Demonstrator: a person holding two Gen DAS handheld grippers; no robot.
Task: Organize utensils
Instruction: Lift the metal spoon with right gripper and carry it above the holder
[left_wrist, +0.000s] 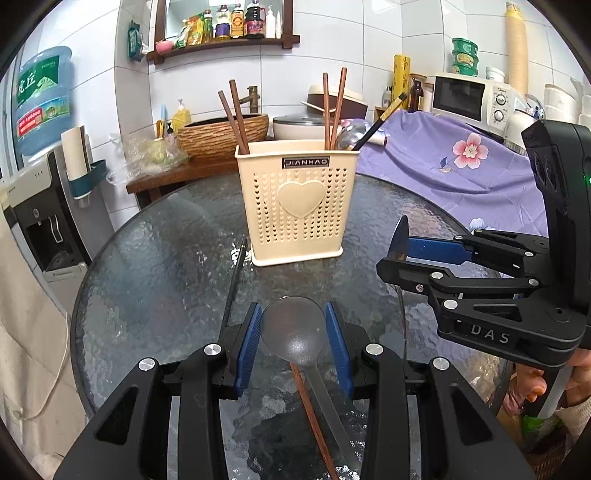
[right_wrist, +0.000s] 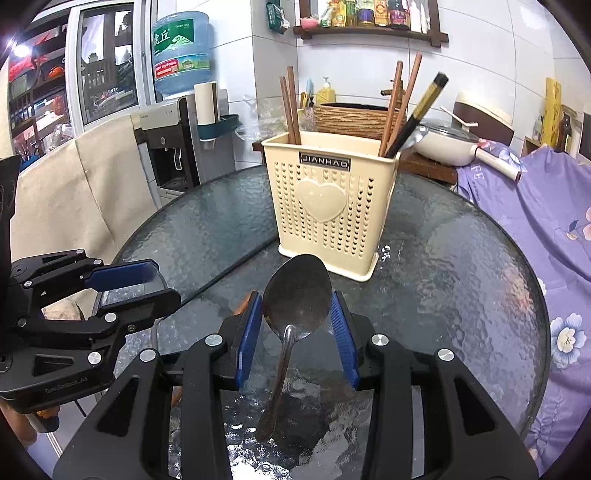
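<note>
A cream utensil holder (left_wrist: 295, 203) with a heart on its front stands on the round glass table (left_wrist: 155, 266); it also shows in the right wrist view (right_wrist: 328, 206). It holds brown chopsticks (left_wrist: 234, 116), a black chopstick (left_wrist: 376, 123) and a spoon. My left gripper (left_wrist: 293, 343) has its jaws around the bowl of a metal spoon (left_wrist: 293, 336) lying on the table beside a brown chopstick (left_wrist: 312, 417). A black chopstick (left_wrist: 232, 284) lies left of it. My right gripper (right_wrist: 297, 332) is shut on another metal spoon (right_wrist: 295, 295), bowl up, held above the table before the holder.
A purple floral cloth (left_wrist: 454, 166) covers the right side. A microwave (left_wrist: 469, 98), a pot (right_wrist: 443, 142) and a woven basin (left_wrist: 225, 134) stand behind the table. A water dispenser (left_wrist: 33, 177) stands at the left.
</note>
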